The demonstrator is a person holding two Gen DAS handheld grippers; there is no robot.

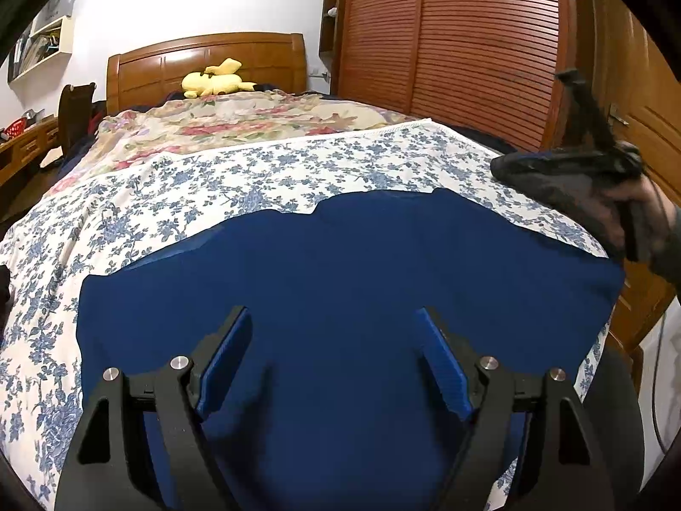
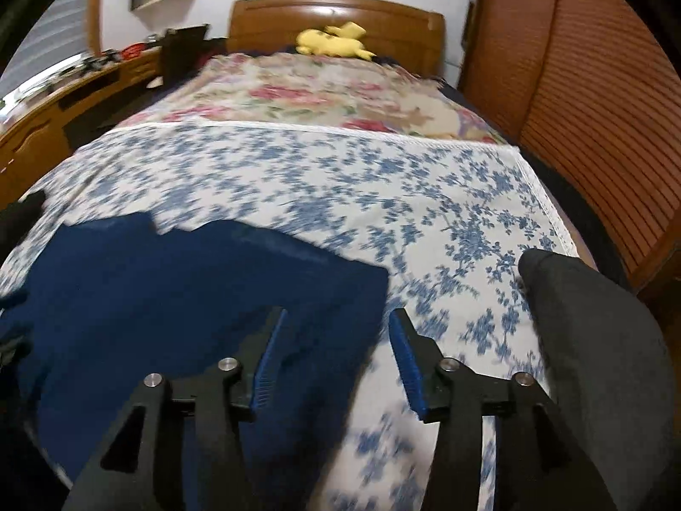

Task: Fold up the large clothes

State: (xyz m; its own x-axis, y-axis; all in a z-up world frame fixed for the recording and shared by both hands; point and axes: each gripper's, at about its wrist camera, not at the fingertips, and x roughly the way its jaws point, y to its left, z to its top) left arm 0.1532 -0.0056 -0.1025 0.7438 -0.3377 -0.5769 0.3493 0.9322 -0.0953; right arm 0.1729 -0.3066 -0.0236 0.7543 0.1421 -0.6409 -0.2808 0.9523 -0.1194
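A dark blue garment (image 1: 340,281) lies spread flat on the blue-flowered bed sheet (image 1: 238,174). My left gripper (image 1: 334,319) is open just above the garment's near part, with nothing between its blue pads (image 1: 225,362). My right gripper (image 2: 336,319) is open and empty over the garment's right edge (image 2: 204,289), one finger over the cloth, one over the sheet (image 2: 383,179). The right gripper also shows in the left wrist view (image 1: 596,149), held up at the far right.
A pink-flowered cover (image 1: 238,123) and a yellow plush toy (image 1: 215,81) lie toward the wooden headboard (image 1: 204,59). A slatted wooden wardrobe (image 1: 459,42) stands to the right. A dark grey cloth (image 2: 596,340) lies at the right. A desk (image 2: 64,98) stands left.
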